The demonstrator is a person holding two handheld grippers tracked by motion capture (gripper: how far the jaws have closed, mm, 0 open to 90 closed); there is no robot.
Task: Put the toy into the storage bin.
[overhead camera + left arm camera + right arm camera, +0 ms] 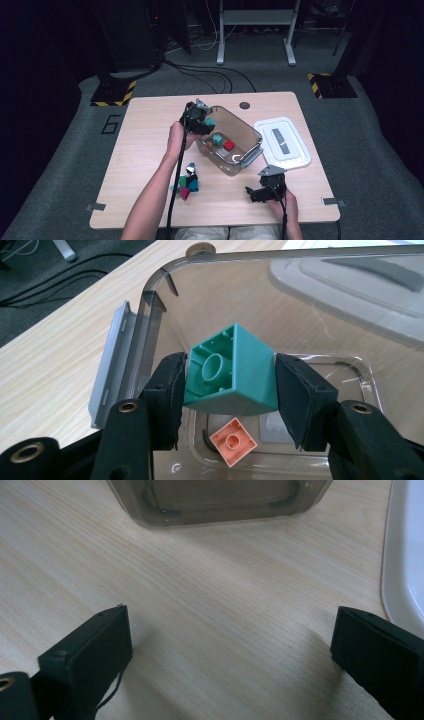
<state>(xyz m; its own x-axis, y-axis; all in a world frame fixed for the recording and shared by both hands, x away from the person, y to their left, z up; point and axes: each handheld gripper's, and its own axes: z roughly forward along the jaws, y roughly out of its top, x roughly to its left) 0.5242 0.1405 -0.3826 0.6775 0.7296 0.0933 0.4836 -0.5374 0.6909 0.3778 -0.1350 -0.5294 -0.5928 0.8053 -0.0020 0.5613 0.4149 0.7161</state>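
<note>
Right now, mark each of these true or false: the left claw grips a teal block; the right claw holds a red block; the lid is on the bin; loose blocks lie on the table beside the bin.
1. The left claw grips a teal block over the clear bin. True.
2. The right claw holds a red block. False: it is open over bare table.
3. The lid is on the bin. False: it lies on the table beside it.
4. Loose blocks lie on the table beside the bin. True.
</note>
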